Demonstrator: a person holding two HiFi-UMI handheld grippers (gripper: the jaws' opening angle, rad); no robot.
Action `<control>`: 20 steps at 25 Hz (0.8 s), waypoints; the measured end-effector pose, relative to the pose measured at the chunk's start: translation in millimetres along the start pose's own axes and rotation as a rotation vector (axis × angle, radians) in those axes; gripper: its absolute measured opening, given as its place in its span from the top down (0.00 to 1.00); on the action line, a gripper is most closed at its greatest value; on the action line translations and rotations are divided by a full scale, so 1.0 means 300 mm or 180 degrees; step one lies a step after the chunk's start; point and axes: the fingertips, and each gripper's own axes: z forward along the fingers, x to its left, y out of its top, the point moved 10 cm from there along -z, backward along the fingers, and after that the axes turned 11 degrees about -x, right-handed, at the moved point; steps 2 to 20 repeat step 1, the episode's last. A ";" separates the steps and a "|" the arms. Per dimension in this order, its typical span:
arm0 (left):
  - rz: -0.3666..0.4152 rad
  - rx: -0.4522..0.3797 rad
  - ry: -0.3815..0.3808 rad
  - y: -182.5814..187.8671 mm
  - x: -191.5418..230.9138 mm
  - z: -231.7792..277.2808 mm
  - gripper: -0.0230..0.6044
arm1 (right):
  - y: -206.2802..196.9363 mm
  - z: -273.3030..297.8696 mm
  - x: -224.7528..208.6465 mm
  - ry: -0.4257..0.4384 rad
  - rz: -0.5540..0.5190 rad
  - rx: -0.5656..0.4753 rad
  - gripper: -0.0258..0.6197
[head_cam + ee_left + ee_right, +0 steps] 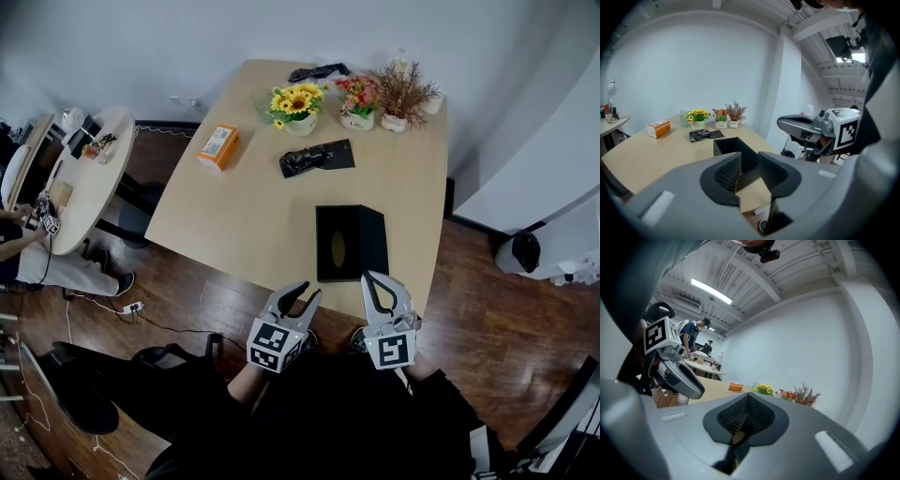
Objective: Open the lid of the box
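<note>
Reaching forward comes first: the black box [351, 242] sits near the table [234, 197] edge, just ahead of both sets of fingertips, its lid apparently unopened. The left gripper [302, 295] and right gripper [380, 289] are closed on nothing; 1 should spread before catching the lid's near edge.

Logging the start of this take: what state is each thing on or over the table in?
Black rectangular box with oval slot: lid on, flat on the wooden table, no gripper on it.
Left gripper: shut, empty.
Right gripper: shut, empty, by the box's near edge.
Orange carton: lying flat.
Black plastic bag: crumpled, lying flat.
Three flower pots: upright.
</note>
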 end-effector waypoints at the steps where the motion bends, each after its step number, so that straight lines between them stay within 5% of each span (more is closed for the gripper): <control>1: 0.0012 0.0002 -0.0003 -0.001 -0.002 0.000 0.82 | -0.001 -0.002 -0.001 0.0000 0.0007 0.0002 0.96; 20: 0.0012 0.0002 -0.0003 -0.001 -0.002 0.000 0.82 | -0.001 -0.002 -0.001 0.0000 0.0007 0.0002 0.96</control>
